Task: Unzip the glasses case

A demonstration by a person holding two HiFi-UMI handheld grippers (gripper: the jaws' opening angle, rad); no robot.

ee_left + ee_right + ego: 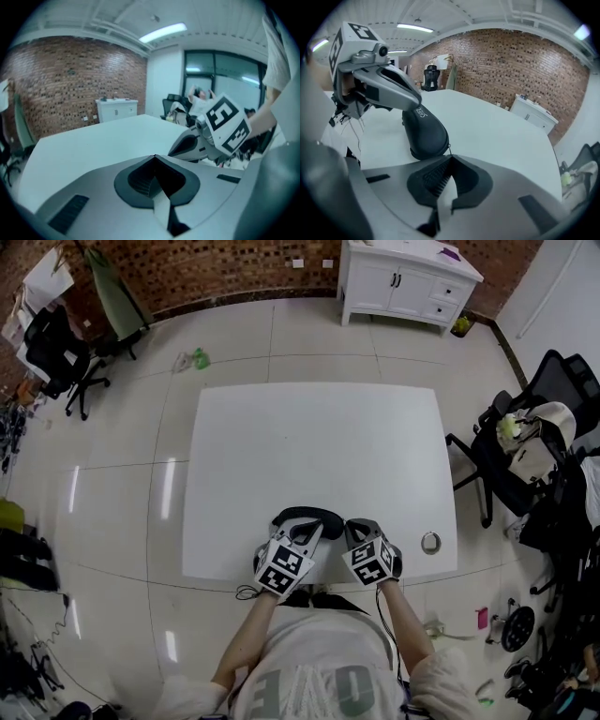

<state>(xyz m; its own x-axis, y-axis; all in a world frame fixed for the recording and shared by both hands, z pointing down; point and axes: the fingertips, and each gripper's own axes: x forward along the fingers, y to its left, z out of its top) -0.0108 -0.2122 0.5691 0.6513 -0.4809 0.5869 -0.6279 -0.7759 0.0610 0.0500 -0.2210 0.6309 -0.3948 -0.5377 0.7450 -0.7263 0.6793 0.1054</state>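
The black glasses case is lying on the white counter at its near edge, right in front of the person, with its rounded end facing the right claw. That claw's jaws are pressed together, and the thin zipper pull is running from the case's seam into their tips, so they appear to be pinching it. The left claw is also showing its jaws closed with nothing between them. In the right gripper view its tips are sitting on top of the case, seemingly pinning it down.

The case is looking like a stiff, light shell with a smooth skin, so it is likely to skid on the slick counter unless it is held from above. The pull is the place to grip, tiny and easy to lose. The tug should be following the seam around the curved end rather than lifting.

Farther right on the counter a small ring-shaped thing is sitting well apart from the case. Beyond the counter, a white cabinet is standing against the brick wall.
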